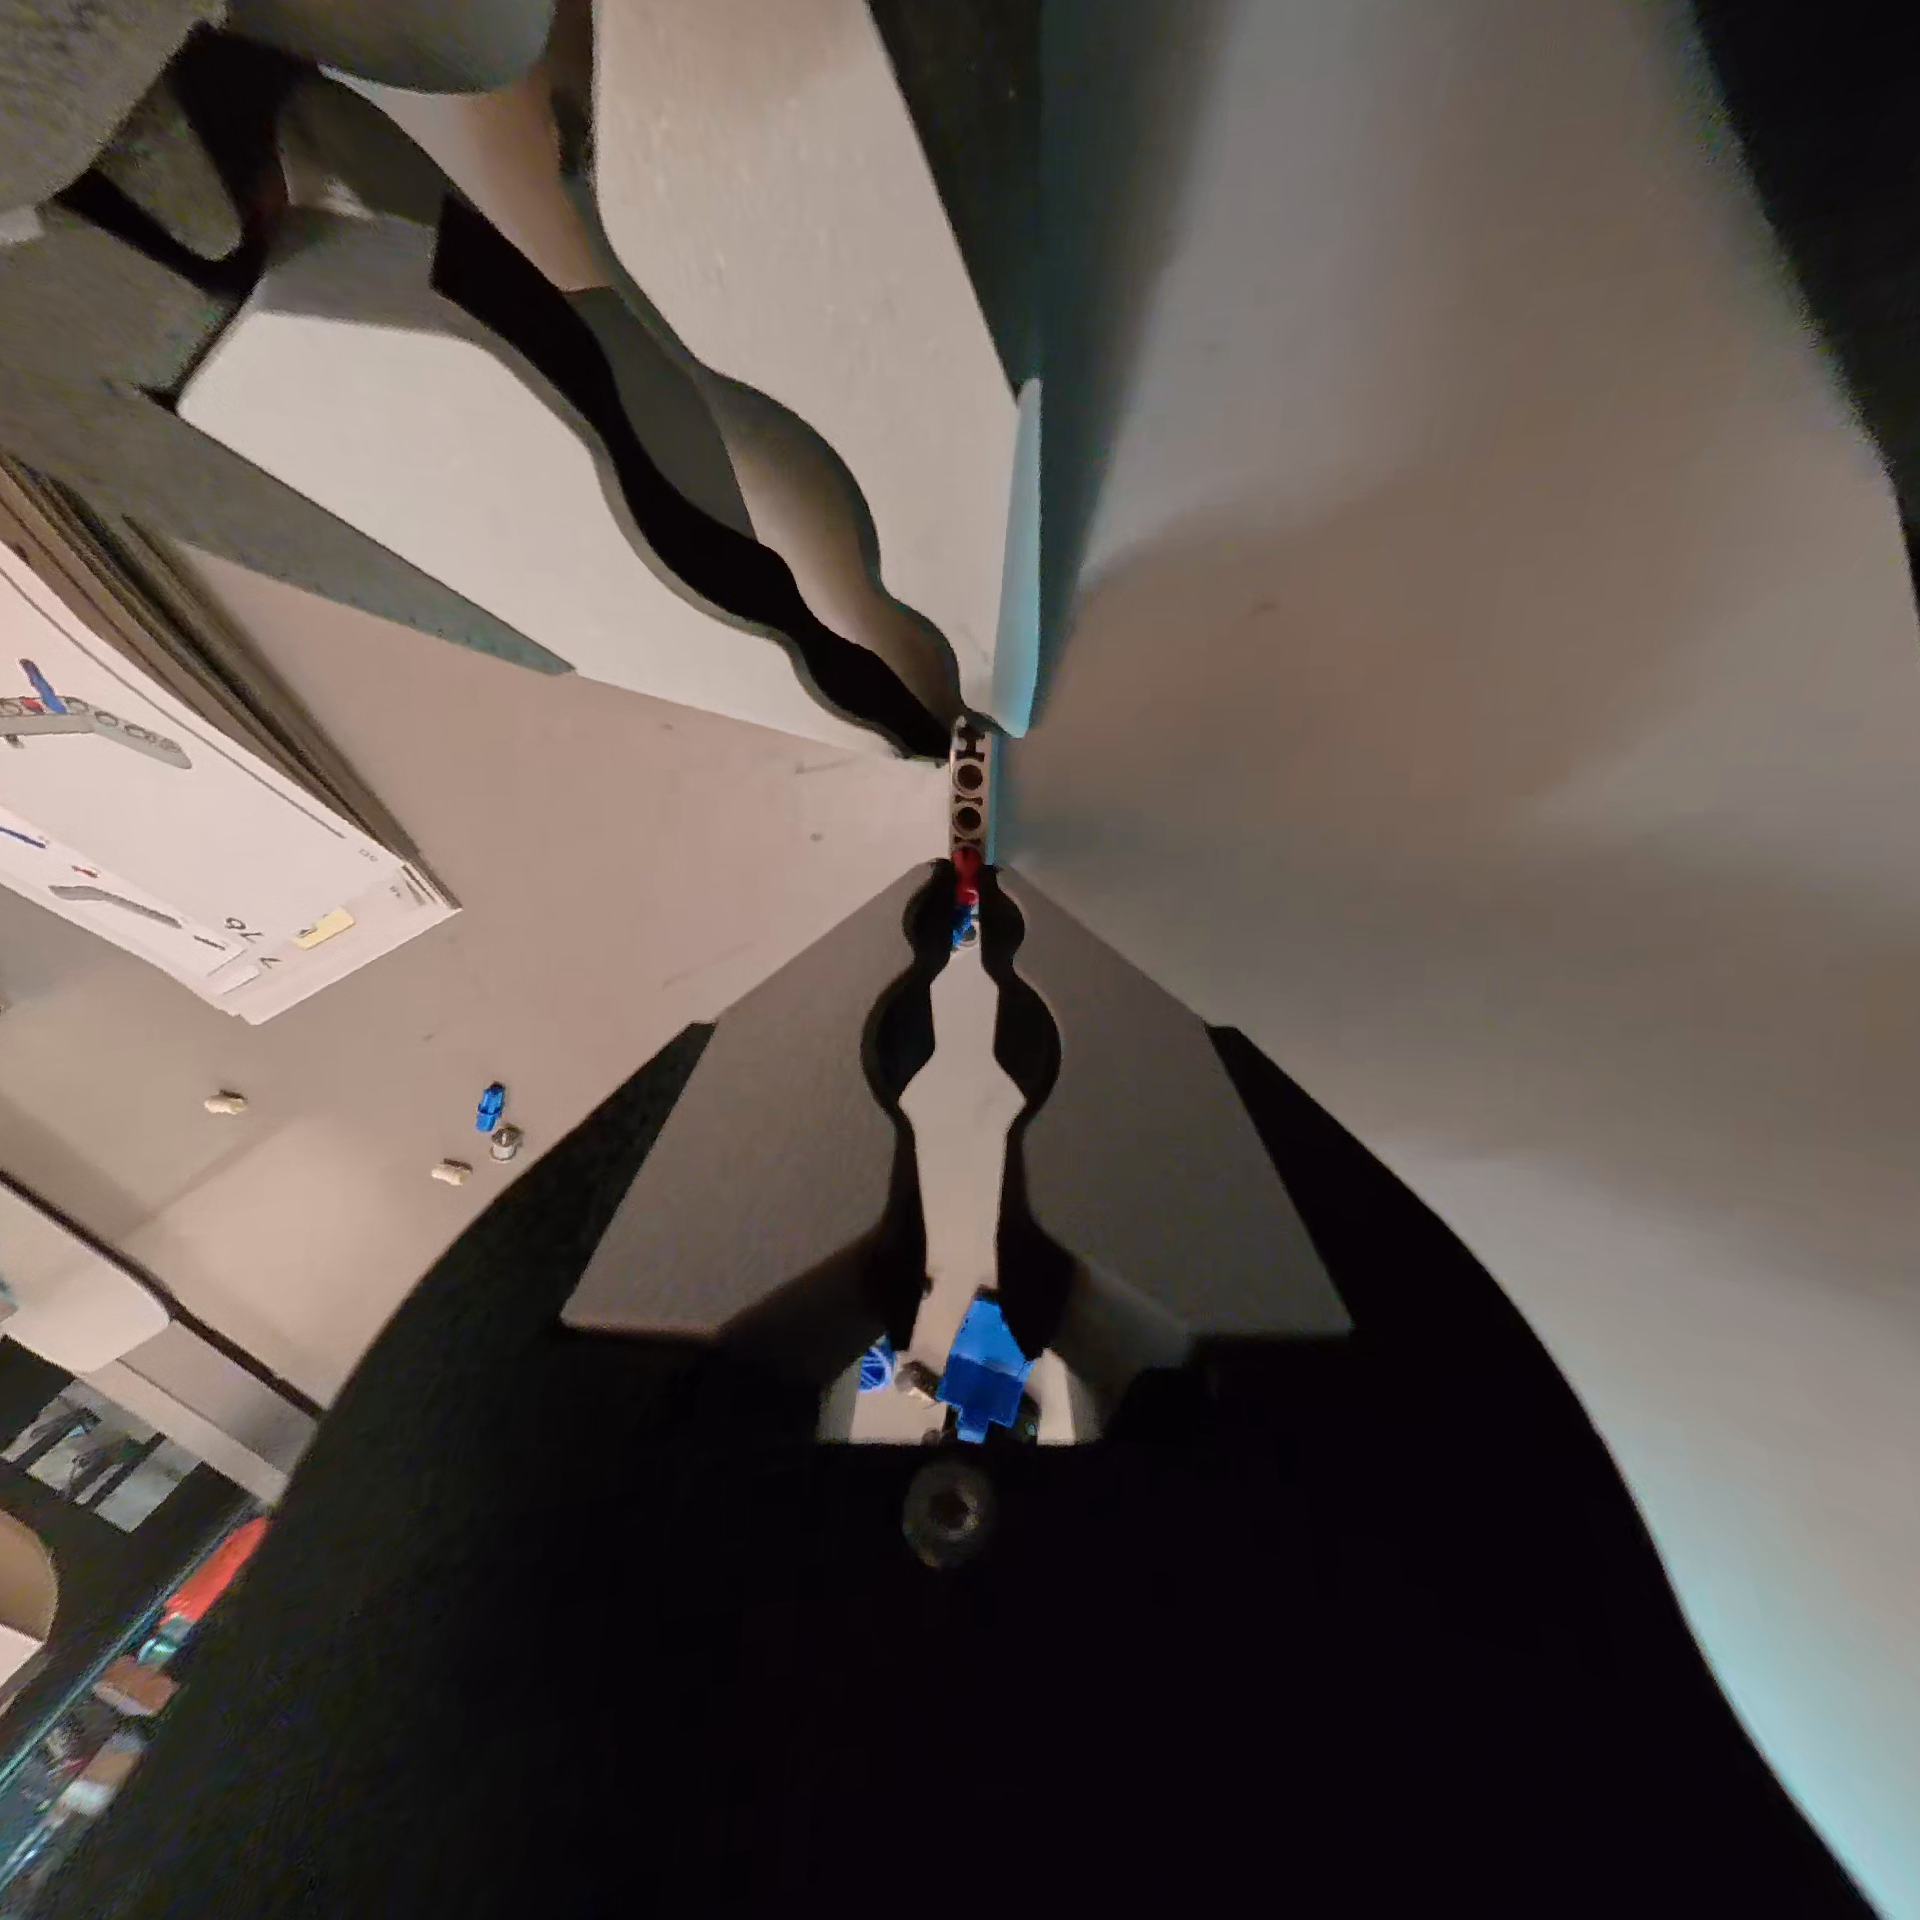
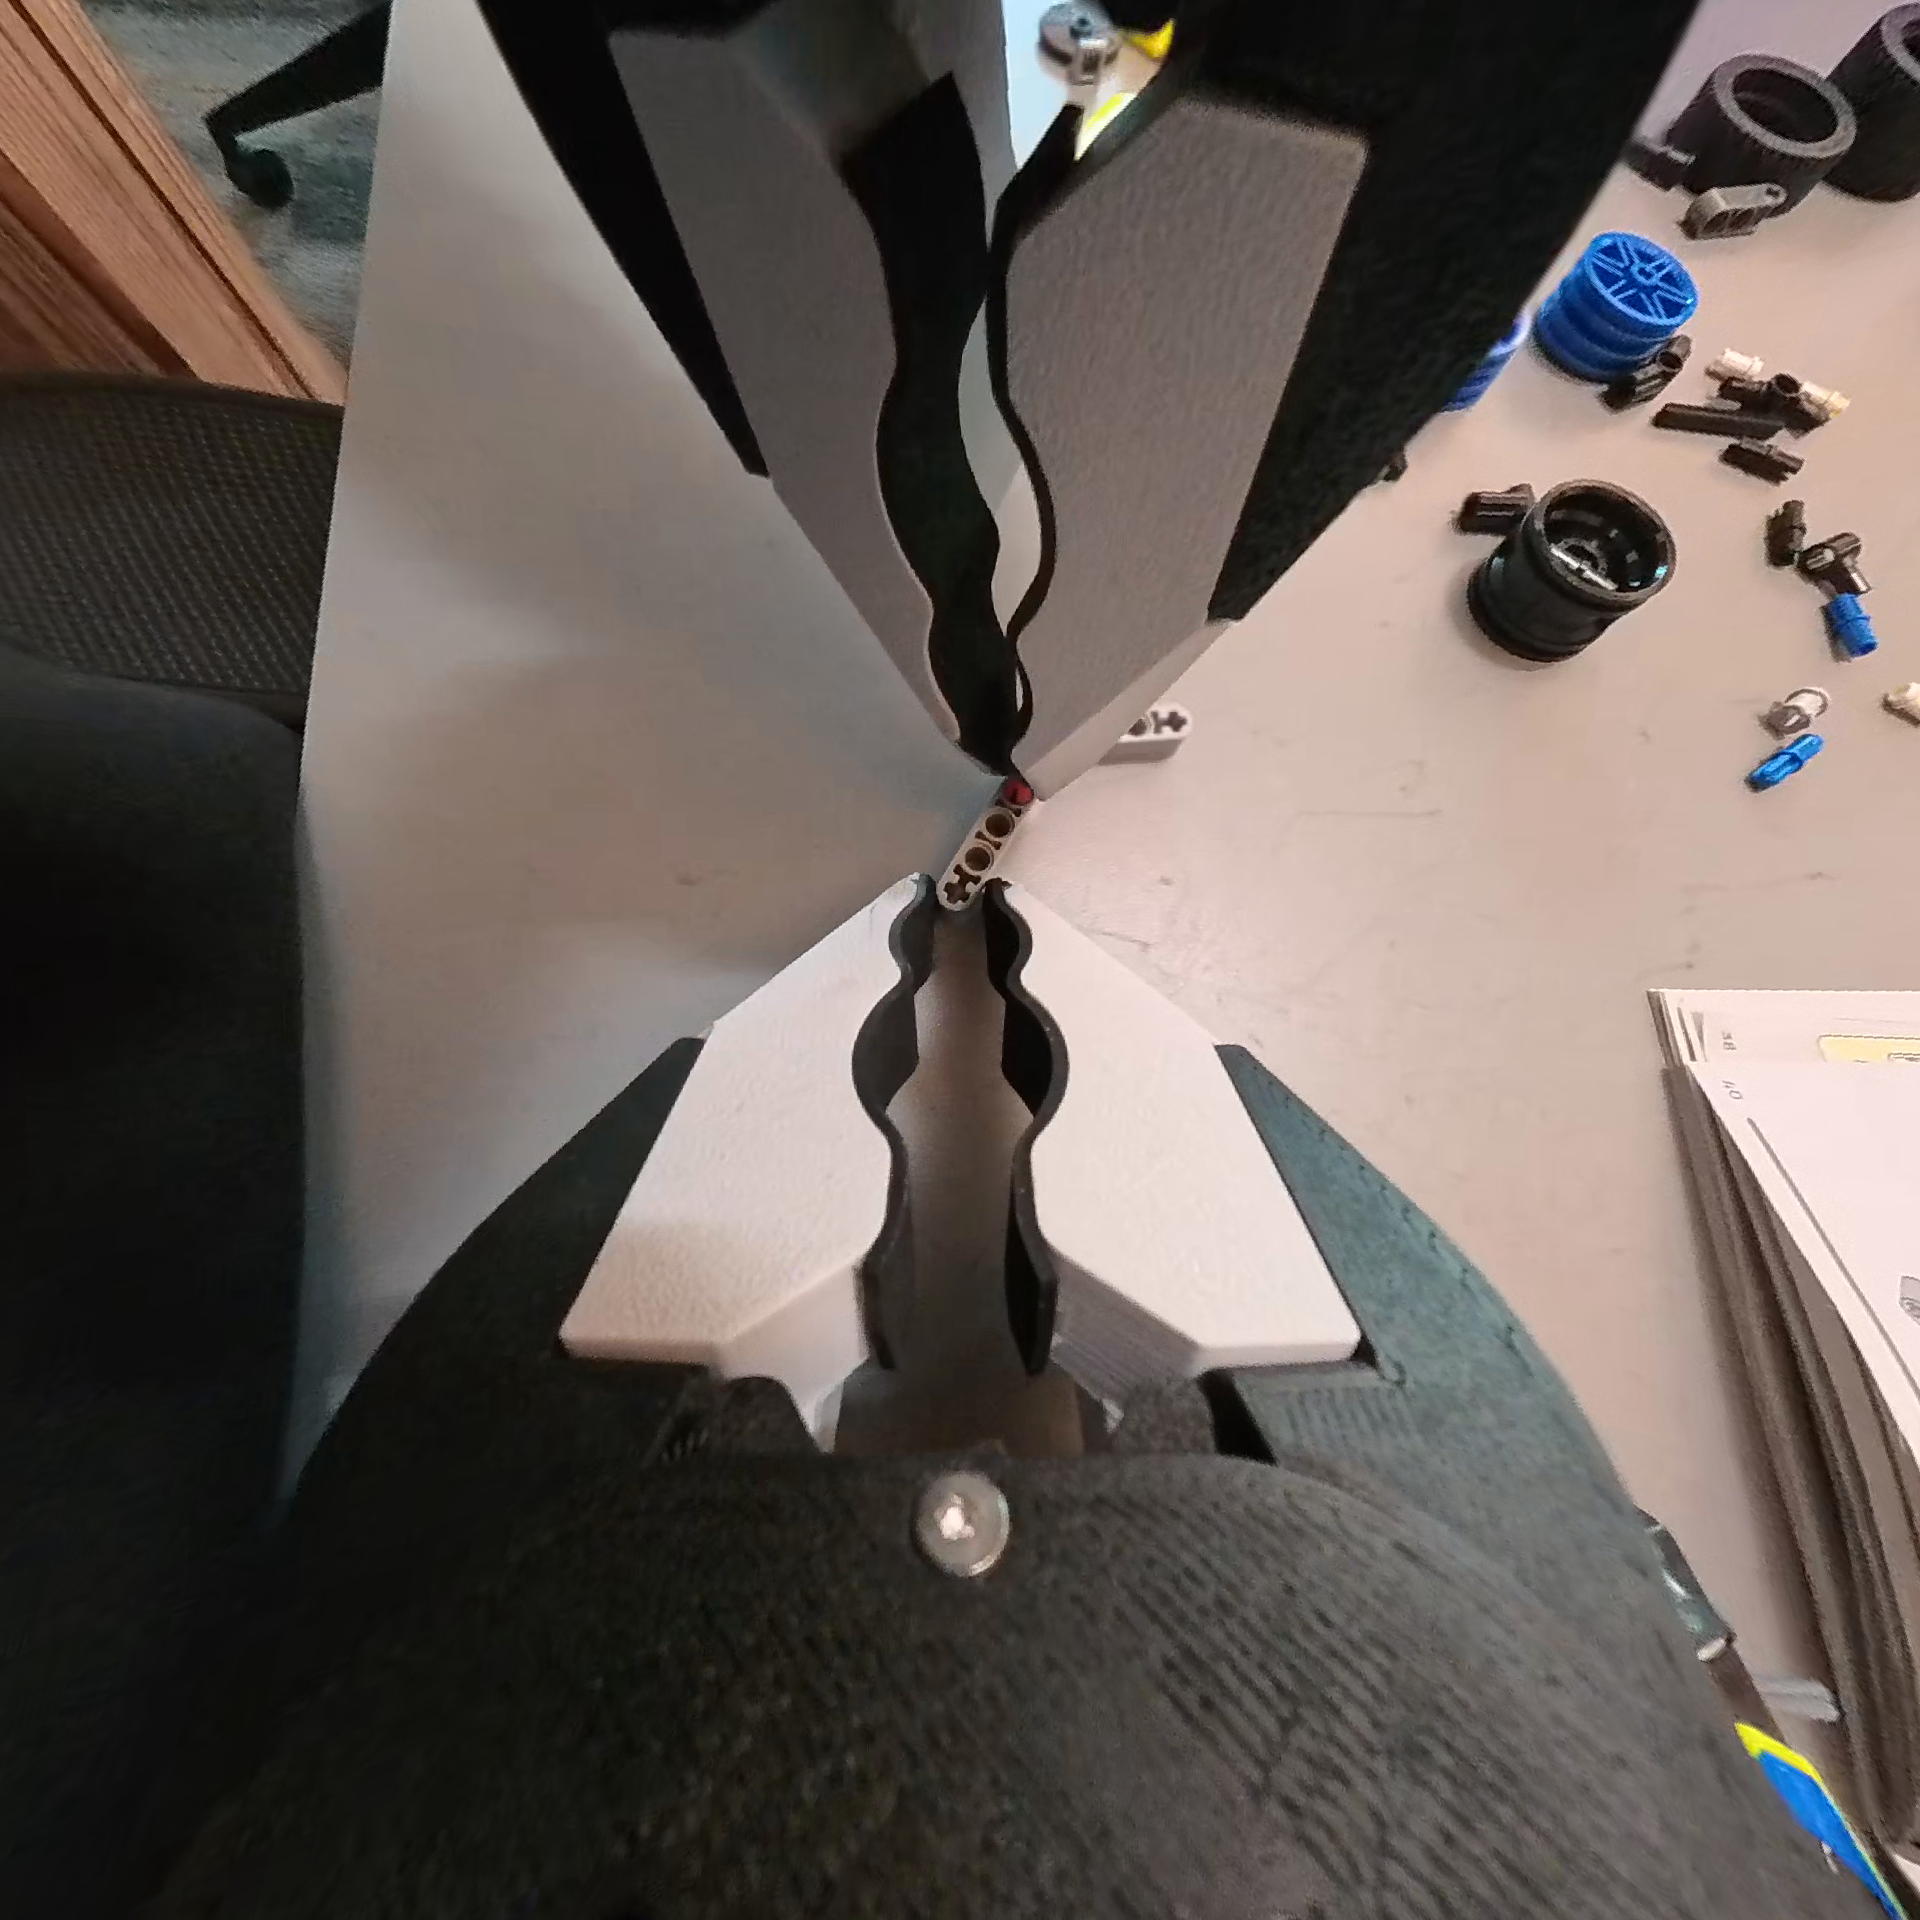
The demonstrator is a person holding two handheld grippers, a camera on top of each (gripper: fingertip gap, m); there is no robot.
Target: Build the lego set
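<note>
Grey holed beam hangs above the desk, near end pinched by the right claw, far-end red pin by the left claw.

Smooth pale plastic beam, glossy red plastic pin, matt rubbery black pads, scuffed matt table, paper booklet.
</note>
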